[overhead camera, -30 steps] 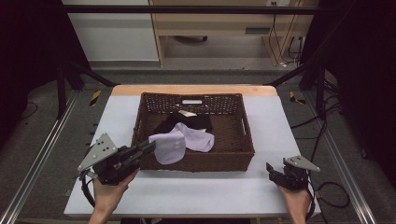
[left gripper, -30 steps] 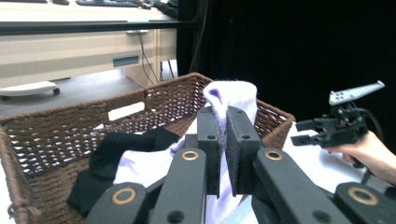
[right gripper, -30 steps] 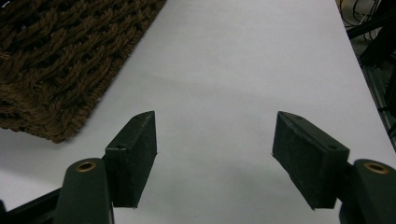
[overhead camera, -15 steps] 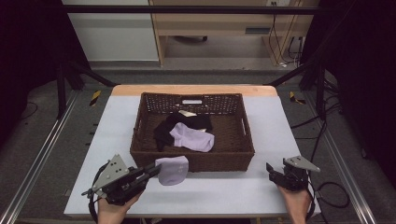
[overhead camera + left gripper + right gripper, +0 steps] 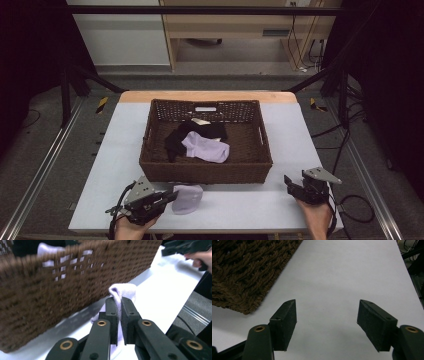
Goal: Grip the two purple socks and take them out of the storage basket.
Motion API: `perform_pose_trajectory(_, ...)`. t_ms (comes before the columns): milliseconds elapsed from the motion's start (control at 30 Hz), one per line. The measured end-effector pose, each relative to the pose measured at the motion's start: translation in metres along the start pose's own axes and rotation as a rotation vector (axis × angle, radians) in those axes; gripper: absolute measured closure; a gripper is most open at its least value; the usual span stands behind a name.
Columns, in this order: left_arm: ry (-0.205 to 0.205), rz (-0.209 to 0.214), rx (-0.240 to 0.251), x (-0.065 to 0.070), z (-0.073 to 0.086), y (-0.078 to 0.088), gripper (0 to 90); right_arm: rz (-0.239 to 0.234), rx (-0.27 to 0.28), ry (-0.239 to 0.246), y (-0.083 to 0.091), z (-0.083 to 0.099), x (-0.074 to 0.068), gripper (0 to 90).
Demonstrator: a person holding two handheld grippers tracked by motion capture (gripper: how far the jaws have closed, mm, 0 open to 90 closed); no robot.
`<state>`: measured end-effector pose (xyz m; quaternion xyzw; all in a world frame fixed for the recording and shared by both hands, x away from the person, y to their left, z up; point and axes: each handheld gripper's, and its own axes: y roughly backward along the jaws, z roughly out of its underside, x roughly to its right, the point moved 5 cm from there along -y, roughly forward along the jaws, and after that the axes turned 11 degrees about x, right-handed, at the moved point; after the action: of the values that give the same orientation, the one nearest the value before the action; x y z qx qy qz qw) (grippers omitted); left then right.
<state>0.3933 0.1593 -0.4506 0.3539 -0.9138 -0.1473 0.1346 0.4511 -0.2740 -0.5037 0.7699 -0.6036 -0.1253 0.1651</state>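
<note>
A brown wicker basket (image 5: pixel 206 170) stands mid-table and holds a black sock (image 5: pixel 176 138) and a lavender sock (image 5: pixel 207 148). A second lavender sock (image 5: pixel 188 198) lies on the white table just in front of the basket's near wall, pinched by my left gripper (image 5: pixel 171 196). In the left gripper view the jaws of that gripper (image 5: pixel 119 302) are shut on the sock (image 5: pixel 125 290), with the basket wall (image 5: pixel 62 285) close behind it. At the near right, my right gripper (image 5: pixel 289 181) hovers open. The right gripper view shows that gripper (image 5: pixel 327 315) with nothing between its jaws.
A small white tag (image 5: pixel 201 121) lies at the back of the basket. The basket's corner (image 5: pixel 249 270) sits left of my right gripper over bare white table (image 5: pixel 342 272). The table's near edge is close below both hands. Metal rails run along both sides.
My left gripper has carried the lavender sock from over the basket's front wall down to the table in front of it. The right gripper has stayed put.
</note>
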Motion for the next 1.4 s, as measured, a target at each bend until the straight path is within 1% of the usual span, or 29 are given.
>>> perform_pose_trajectory(133, 0.013, -0.015, -0.044, -0.006, 0.010, -0.008, 84.0, -0.005, -0.004, 0.000, 0.000, 0.000, 0.000, 32.2)
perform_pose_trajectory(200, 0.019, -0.015, -0.061, -0.006, 0.015, -0.011, 84.0, -0.008, -0.004, 0.001, 0.000, 0.000, -0.001, 32.5)
perform_pose_trajectory(233, 0.015, -0.018, -0.071, -0.007, 0.017, -0.013, 83.9, -0.008, -0.004, 0.000, 0.000, 0.000, -0.001, 32.6)
perform_pose_trajectory(333, 0.008, -0.028, -0.083, -0.008, 0.021, -0.017, 83.3, -0.009, -0.006, 0.000, 0.000, 0.001, -0.001, 32.7)
perform_pose_trajectory(367, 0.009, -0.029, -0.083, -0.008, 0.022, -0.017, 82.9, -0.009, -0.007, 0.004, -0.001, 0.001, -0.001, 32.7)
perform_pose_trajectory(400, 0.015, -0.021, -0.082, -0.009, 0.022, -0.017, 81.7, -0.009, -0.007, 0.006, -0.001, 0.001, -0.001, 32.7)
perform_pose_trajectory(433, 0.021, -0.015, -0.076, -0.009, 0.021, -0.017, 78.4, -0.009, -0.009, 0.005, -0.001, 0.001, -0.001, 32.7)
perform_pose_trajectory(500, 0.019, -0.019, -0.063, -0.008, 0.019, -0.015, 69.6, -0.011, -0.010, 0.004, -0.001, 0.001, -0.001, 32.7)
perform_pose_trajectory(667, 0.003, -0.038, -0.012, -0.005, 0.005, -0.004, 59.3, -0.010, -0.010, 0.006, -0.001, 0.001, -0.001, 32.8)
perform_pose_trajectory(800, -0.017, -0.053, 0.021, -0.003, -0.006, 0.004, 56.4, -0.009, -0.008, 0.005, -0.001, 0.001, -0.001, 32.7)
perform_pose_trajectory(867, -0.020, -0.059, 0.044, -0.003, -0.012, 0.009, 56.1, -0.009, -0.007, 0.006, -0.001, 0.001, -0.001, 32.8)
perform_pose_trajectory(1000, -0.023, -0.080, 0.081, -0.008, -0.024, 0.016, 55.7, -0.008, -0.006, 0.004, -0.001, 0.001, -0.001, 32.7)
perform_pose_trajectory(1233, -0.039, -0.111, 0.141, -0.015, -0.050, 0.022, 53.6, -0.001, -0.005, -0.002, -0.001, 0.000, 0.000, 32.9)
perform_pose_trajectory(1400, -0.049, -0.137, 0.175, -0.023, -0.067, 0.020, 53.0, -0.002, 0.000, 0.002, -0.001, 0.000, 0.000, 33.5)
